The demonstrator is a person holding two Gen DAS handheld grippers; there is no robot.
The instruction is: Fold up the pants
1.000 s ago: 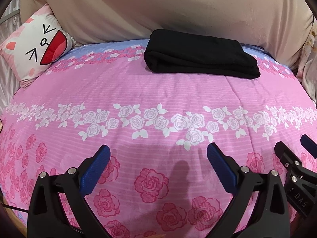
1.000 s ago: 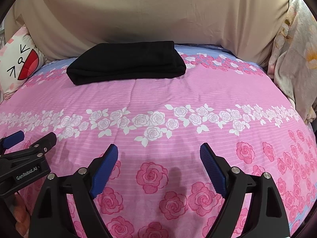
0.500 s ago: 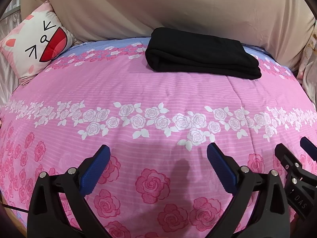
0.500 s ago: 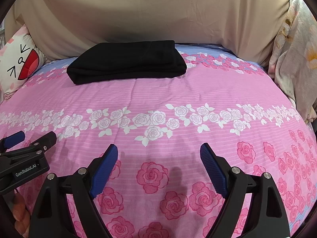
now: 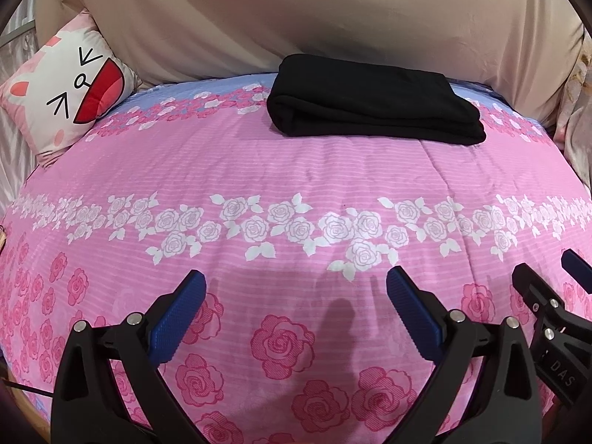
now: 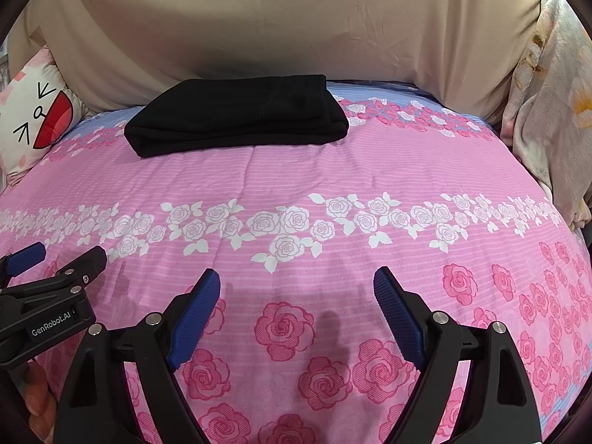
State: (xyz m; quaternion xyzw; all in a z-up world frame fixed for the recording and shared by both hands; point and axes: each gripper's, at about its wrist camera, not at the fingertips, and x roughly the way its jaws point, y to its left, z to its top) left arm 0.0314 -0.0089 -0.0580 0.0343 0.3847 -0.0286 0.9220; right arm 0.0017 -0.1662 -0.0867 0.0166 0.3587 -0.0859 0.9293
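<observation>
Black pants (image 5: 373,105) lie folded into a thick rectangle at the far end of a pink rose-patterned bed; they also show in the right wrist view (image 6: 236,114). My left gripper (image 5: 296,277) is open and empty, hovering over the near part of the bed, well short of the pants. My right gripper (image 6: 297,277) is open and empty, beside the left one. The right gripper shows at the left view's right edge (image 5: 544,270); the left gripper shows at the right view's left edge (image 6: 55,255).
A cartoon-face pillow (image 5: 66,92) leans at the far left. A beige sheet (image 5: 333,14) covers the headboard behind the pants. A floral blanket (image 6: 547,103) hangs at the right. The pink bedspread (image 5: 296,170) stretches between grippers and pants.
Both views have shifted very slightly; the pants sit a touch lower in the left view. Both grippers stay open and empty.
</observation>
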